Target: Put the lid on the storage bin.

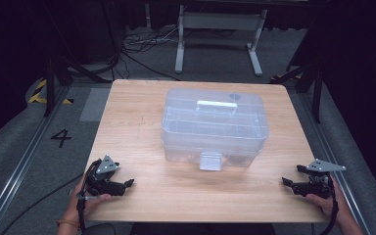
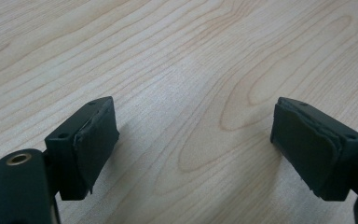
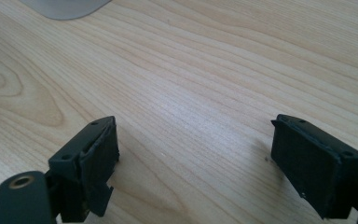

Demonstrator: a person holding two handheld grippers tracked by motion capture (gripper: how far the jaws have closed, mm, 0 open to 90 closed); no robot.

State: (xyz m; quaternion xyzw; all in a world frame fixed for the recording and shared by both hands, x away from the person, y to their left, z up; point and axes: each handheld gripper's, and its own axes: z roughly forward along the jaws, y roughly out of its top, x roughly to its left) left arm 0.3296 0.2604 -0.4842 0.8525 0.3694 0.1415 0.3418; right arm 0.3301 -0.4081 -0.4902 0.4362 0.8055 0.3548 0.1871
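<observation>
The box [image 1: 214, 126] is a clear plastic storage case with a lid, a white handle [image 1: 217, 104] lying flat on top and a latch [image 1: 210, 161] hanging at the middle of its near wall. It sits on the counter [image 1: 142, 196] well ahead of both grippers, between them and well apart from either. Nothing can be made out inside beyond its own dividers, so it is probably light. The walls look thin, stiff and smooth: likely slippery under rubber pads, and liable to flex or crack if squeezed hard.

The left gripper [image 1: 127, 183] rests at the counter's near left corner, jaws wide with bare wood between them in the left gripper view. The right gripper [image 1: 288, 182] sits at the near right corner, jaws wide too and holding nothing; a pale grey corner, perhaps of the box, shows well beyond its left jaw.

The body is far too broad for either pair of jaws. The better holds are the latch tab, thin enough to pinch, and the handle once it is raised. Steadying the lid's edge with the other jaws would stop the light box sliding.
</observation>
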